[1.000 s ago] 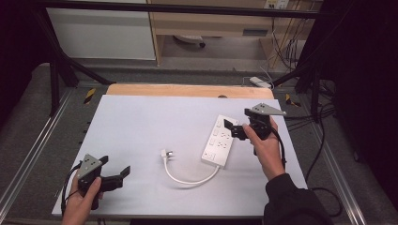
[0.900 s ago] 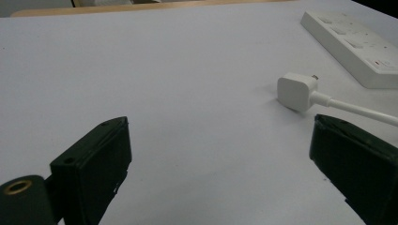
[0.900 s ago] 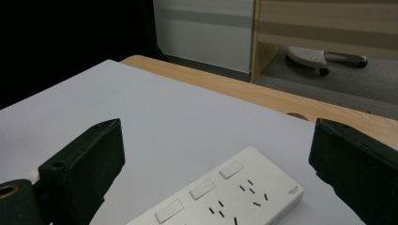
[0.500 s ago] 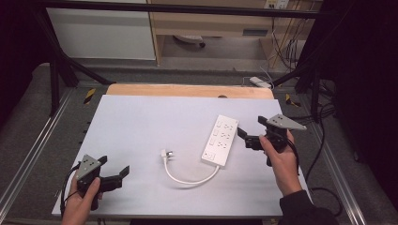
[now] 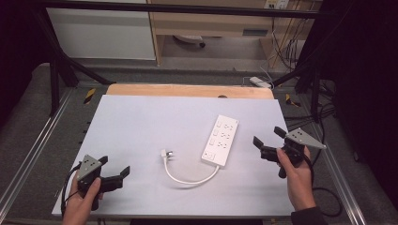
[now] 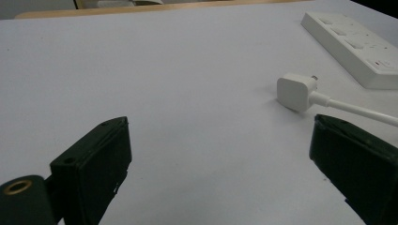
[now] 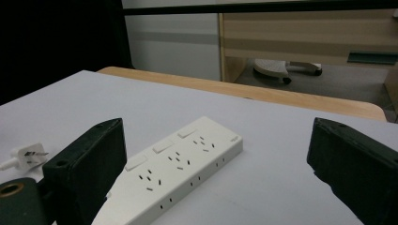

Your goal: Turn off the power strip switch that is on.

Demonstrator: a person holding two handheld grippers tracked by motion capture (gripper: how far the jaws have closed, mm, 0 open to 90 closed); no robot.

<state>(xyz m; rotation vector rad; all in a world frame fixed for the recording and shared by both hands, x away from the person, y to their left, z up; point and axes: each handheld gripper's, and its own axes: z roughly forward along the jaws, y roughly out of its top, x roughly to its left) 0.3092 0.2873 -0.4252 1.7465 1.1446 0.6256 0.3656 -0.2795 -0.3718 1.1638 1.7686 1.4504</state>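
High view: power strip (image 5: 220, 140) seemingly untouched.

No legible lettering on the worktop

The white power strip (image 7: 176, 171) carries a small dark mark near its far end corner (too blurred to read); a red spot sits on its near end in the left gripper view.

We see a pale desk (image 5: 141, 122) with a wooden far edge. A white power strip (image 5: 220, 139) lies right of centre on it. Its plug (image 5: 164, 153) and looping cord (image 5: 187, 178) lie nearer, near the middle.
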